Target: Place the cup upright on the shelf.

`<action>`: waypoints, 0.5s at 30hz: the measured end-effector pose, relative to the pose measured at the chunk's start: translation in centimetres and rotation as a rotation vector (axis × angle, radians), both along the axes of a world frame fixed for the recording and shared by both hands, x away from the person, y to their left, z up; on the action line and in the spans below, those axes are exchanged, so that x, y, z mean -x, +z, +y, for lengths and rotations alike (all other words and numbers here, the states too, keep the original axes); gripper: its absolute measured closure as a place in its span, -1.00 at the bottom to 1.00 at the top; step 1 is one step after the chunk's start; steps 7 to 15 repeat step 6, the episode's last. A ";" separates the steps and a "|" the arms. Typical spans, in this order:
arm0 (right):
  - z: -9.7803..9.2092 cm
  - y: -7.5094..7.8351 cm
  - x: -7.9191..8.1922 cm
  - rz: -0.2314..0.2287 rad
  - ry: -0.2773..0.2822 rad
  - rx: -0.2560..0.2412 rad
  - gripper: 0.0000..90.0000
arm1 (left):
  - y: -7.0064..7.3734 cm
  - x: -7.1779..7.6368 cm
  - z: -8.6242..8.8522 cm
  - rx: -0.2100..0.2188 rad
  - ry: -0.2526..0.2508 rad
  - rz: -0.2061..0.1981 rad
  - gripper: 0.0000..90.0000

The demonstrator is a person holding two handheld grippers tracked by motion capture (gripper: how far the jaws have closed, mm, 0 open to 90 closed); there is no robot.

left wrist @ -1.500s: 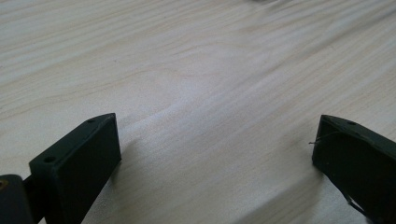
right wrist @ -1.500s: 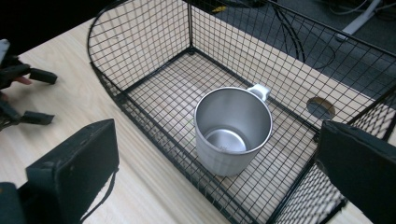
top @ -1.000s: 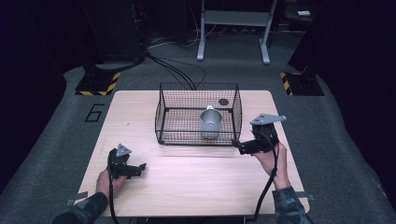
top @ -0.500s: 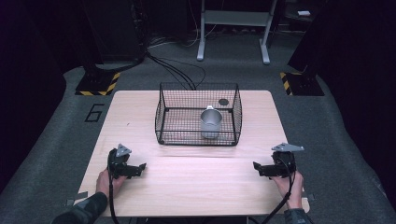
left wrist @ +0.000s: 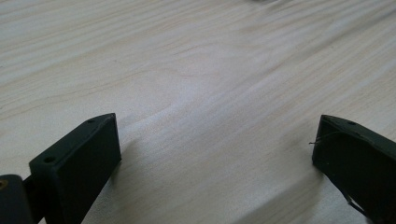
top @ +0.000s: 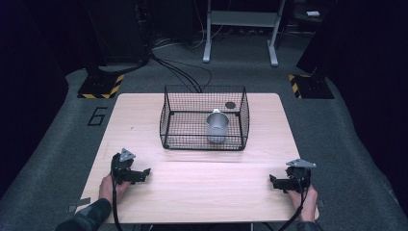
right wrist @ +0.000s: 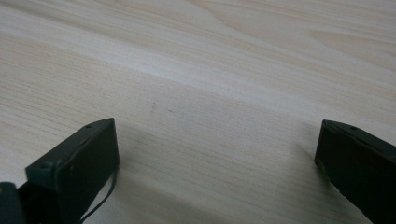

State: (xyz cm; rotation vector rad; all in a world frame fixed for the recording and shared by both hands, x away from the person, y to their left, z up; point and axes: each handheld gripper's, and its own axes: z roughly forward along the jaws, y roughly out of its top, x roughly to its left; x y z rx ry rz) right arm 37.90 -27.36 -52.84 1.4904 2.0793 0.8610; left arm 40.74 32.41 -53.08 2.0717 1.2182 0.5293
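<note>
With both the left gripper (top: 142,173) and the right gripper (top: 275,181) resting wide apart on the wooden table (top: 202,192), the metal cup (top: 217,127) stands in the wire basket (top: 204,118) ahead of them, so a good finish is to leave the jaws parted, clear of the basket.

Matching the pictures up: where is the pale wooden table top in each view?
High view: pale wooden table top, centre, under the black wire basket.
Left gripper view: beneath the black left tool, between its open jaws.
Right gripper view: beneath the black right tool.
Shared landmark: its wood grain.
</note>
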 end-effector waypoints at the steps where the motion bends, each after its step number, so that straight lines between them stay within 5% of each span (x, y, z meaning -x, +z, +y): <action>1: -0.1 -0.1 0.0 -0.018 0.008 0.000 -1.00 | 0.0 0.0 0.0 0.000 0.000 0.001 -0.98; 15: -0.1 -0.2 0.1 -0.025 0.005 -0.004 -1.00 | 0.0 0.0 0.0 0.000 0.000 0.000 -0.98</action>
